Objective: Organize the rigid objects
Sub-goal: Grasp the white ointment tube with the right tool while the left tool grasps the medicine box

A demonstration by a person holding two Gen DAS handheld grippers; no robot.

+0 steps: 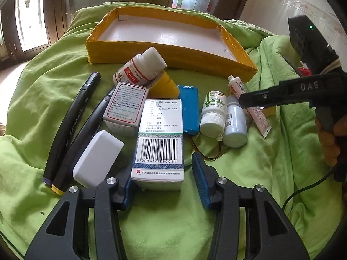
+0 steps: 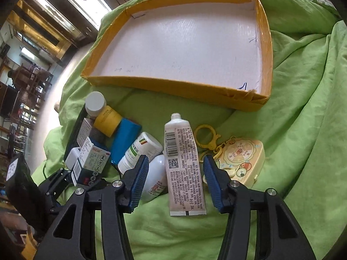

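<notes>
Left gripper [image 1: 166, 186]: jaws part-spread around the near end of the tall white-and-blue cardboard medicine box with a barcode [image 1: 160, 138]; one blue pad sits at the box's left edge, the other stands apart from its right side, so nothing is pinched yet.
Right gripper [image 2: 175, 179]: jaws part-spread astride the white squeeze tube with black print [image 2: 184, 169], both pads clear of it.
Advice, left: centre the box between the pads before closing, low on its sides, so it lifts squarely without nudging the white rounded plastic case [image 1: 97, 156] just beside it.
Advice, right: close across the tube's flat body, judged soft enough to buckle, and keep clear of the white bottle [image 2: 156, 177] touching it and the cream cartoon keychain case [image 2: 243, 158].
Clutter on green bedsheet [image 1: 271, 162]: two black markers [image 1: 71, 130], a blue wrapped battery pack [image 1: 190, 110], small bottles and boxes, all outside the tray.
Yellow-walled cardboard tray with white floor [image 2: 265, 43]: farthest back, holds nothing visible; only pen marks show on its floor.
</notes>
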